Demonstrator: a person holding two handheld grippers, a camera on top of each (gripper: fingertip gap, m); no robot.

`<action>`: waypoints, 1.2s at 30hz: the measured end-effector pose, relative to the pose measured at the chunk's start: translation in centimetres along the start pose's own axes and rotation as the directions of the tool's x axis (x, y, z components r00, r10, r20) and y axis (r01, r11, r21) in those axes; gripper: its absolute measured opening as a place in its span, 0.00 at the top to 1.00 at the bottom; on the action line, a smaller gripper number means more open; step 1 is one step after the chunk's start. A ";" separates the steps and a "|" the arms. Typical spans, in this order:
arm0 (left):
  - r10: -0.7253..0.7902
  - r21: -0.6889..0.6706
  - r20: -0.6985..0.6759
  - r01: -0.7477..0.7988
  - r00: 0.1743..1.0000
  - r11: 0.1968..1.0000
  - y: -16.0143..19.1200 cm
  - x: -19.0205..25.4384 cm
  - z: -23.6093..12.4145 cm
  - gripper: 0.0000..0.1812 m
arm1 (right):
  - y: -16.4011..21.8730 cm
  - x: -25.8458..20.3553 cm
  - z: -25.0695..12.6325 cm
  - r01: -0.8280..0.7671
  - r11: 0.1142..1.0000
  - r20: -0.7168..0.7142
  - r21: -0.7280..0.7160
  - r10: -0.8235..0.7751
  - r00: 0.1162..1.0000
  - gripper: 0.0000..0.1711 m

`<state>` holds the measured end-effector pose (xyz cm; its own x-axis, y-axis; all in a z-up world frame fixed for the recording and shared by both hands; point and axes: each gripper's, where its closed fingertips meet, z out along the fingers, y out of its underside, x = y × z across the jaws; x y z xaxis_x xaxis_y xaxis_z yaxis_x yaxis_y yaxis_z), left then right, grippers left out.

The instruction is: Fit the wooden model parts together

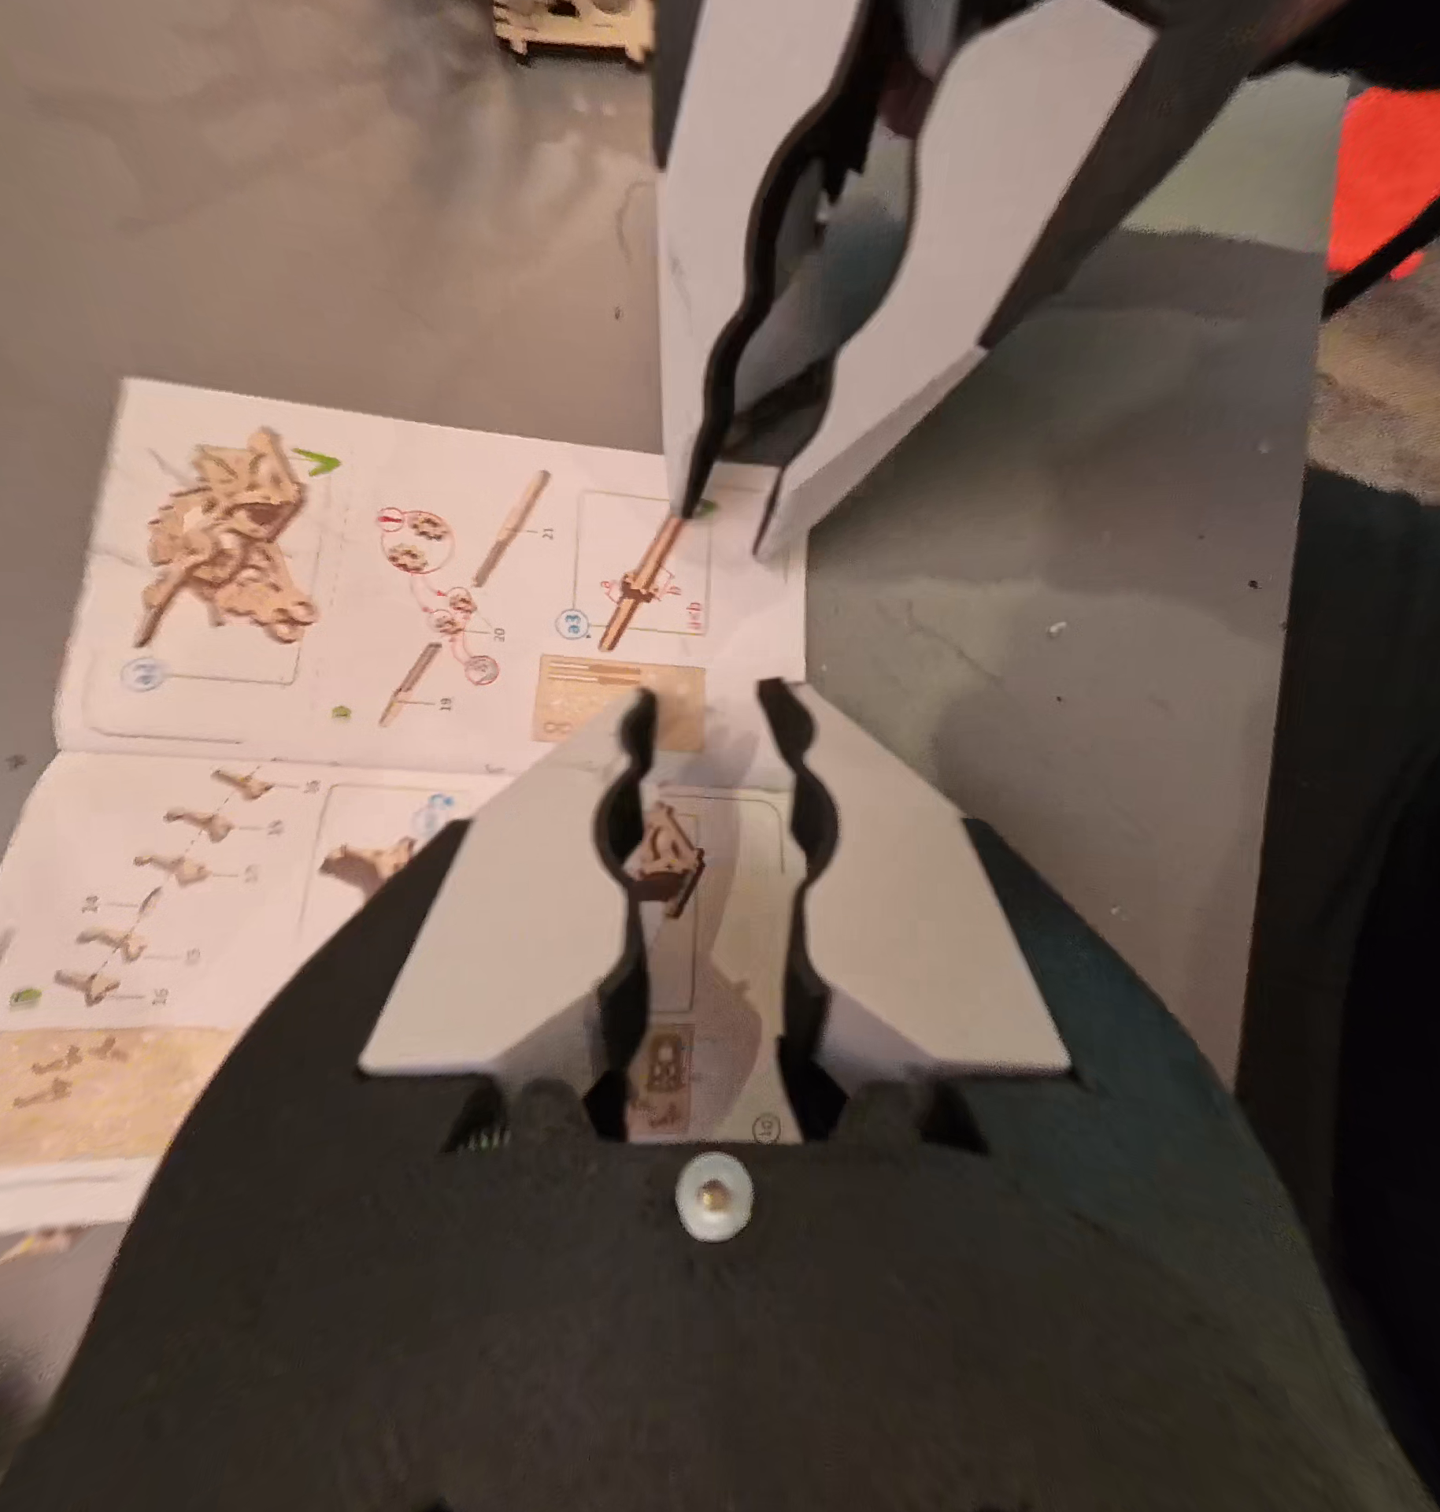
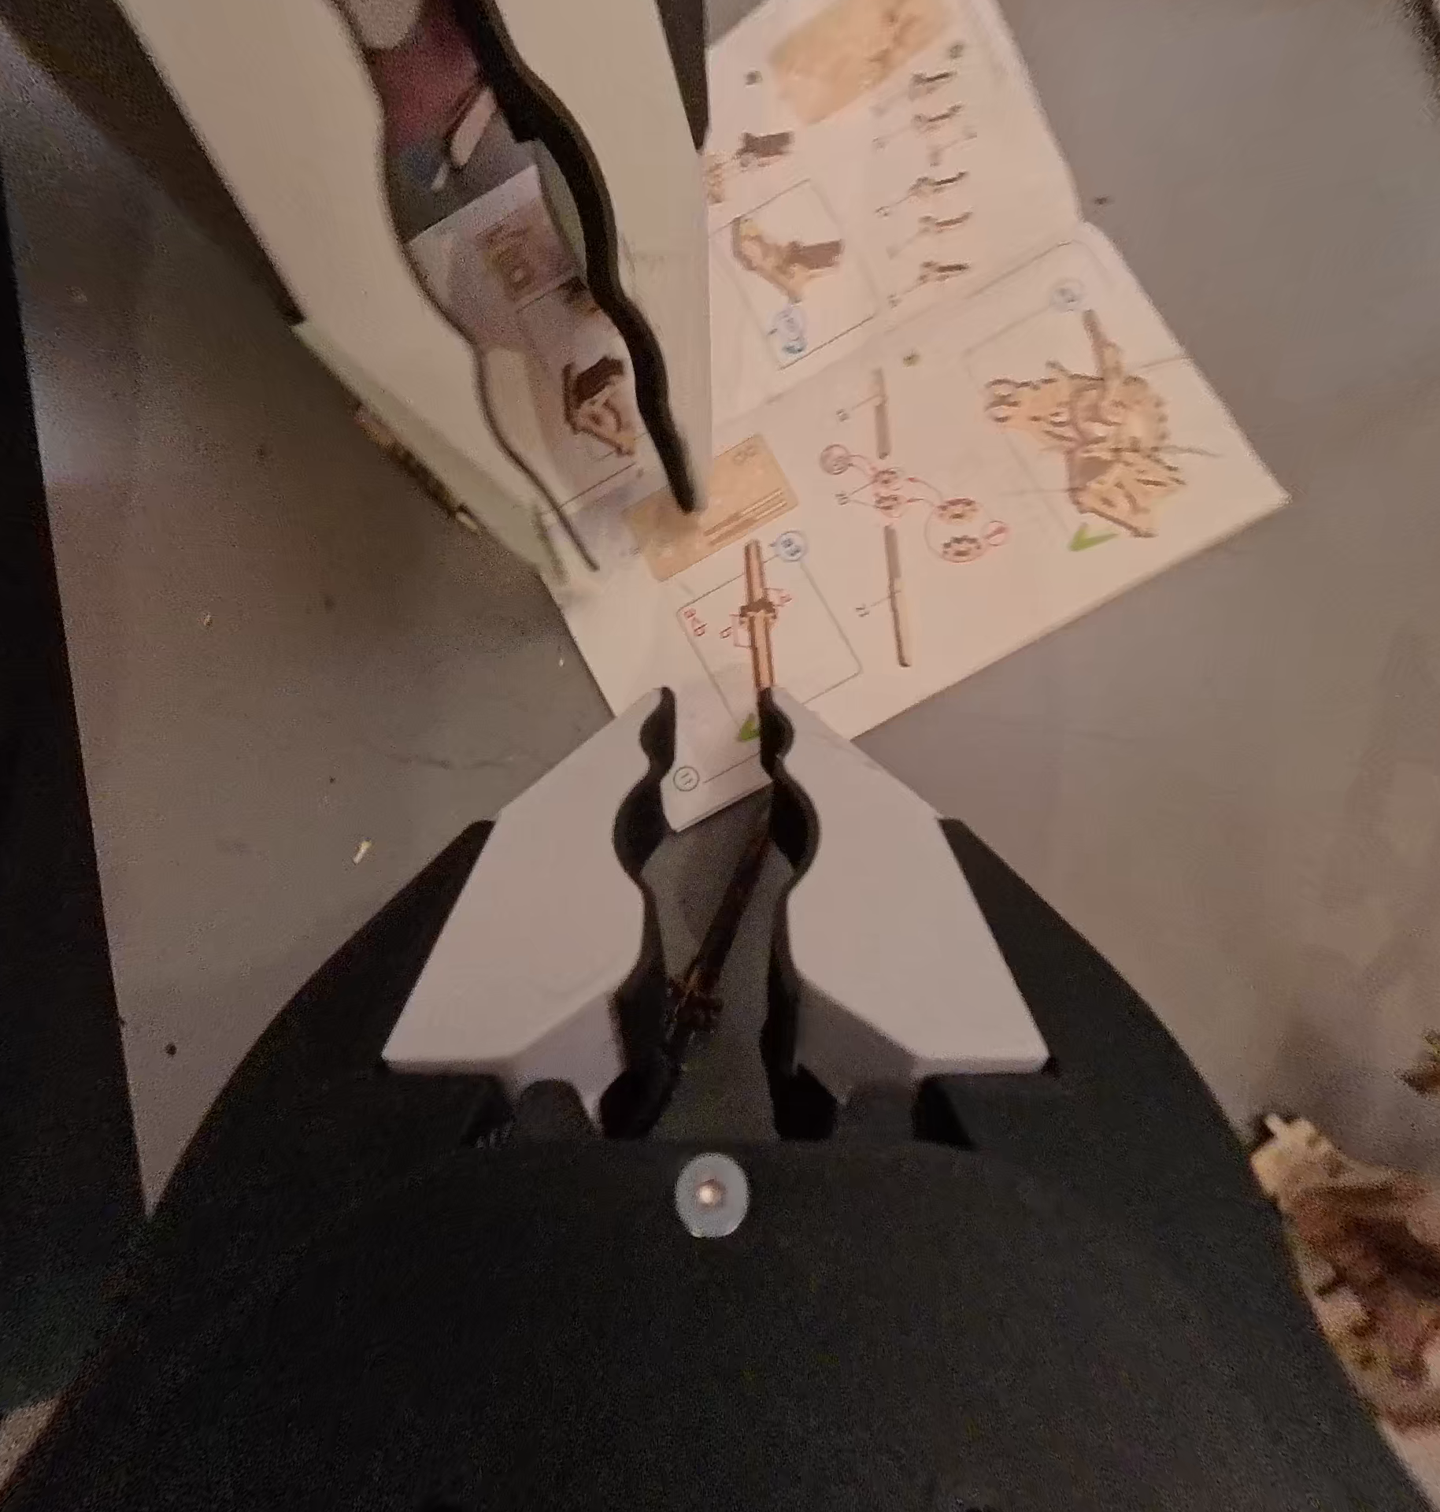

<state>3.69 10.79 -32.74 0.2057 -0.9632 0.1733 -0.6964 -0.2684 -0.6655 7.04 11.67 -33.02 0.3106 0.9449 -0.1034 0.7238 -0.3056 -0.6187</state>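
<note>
A thin wooden rod lies slanted between the right gripper fingers, against the right one; both are parted, gripping nothing firmly. The left gripper hangs narrowly open over the instruction sheet on the grey table.

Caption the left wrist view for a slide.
Both tongs, left and right, open above the instruction sheet.

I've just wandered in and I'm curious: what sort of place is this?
Probably a hobby or workshop bench for model building. An open instruction booklet lies on a scuffed grey table, with wooden model parts at its edge.
</note>
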 end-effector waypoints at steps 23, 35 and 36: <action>-0.264 0.125 0.462 0.232 0.847 0.965 5.1 -3.4 -3.8 0.49 | -3.8 -1.0 5.0 -0.141 0.983 -0.253 0.119 0.168 0.953 0.20; -0.358 0.182 0.512 0.308 0.781 0.934 6.7 -4.5 -5.4 0.46 | -3.8 -2.2 5.6 -0.101 0.991 -0.217 0.086 0.118 0.969 0.09; -0.351 0.185 0.505 0.297 0.788 0.937 6.7 -4.5 -5.4 0.46 | -3.8 -2.2 5.6 -0.101 0.991 -0.217 0.086 0.118 0.969 0.09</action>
<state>-5.60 13.26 -34.07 0.7537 -0.6572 0.0030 -0.4636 -0.5349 -0.7064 0.16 11.39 -34.86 0.5199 0.8542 -0.0044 0.6328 -0.3886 -0.6697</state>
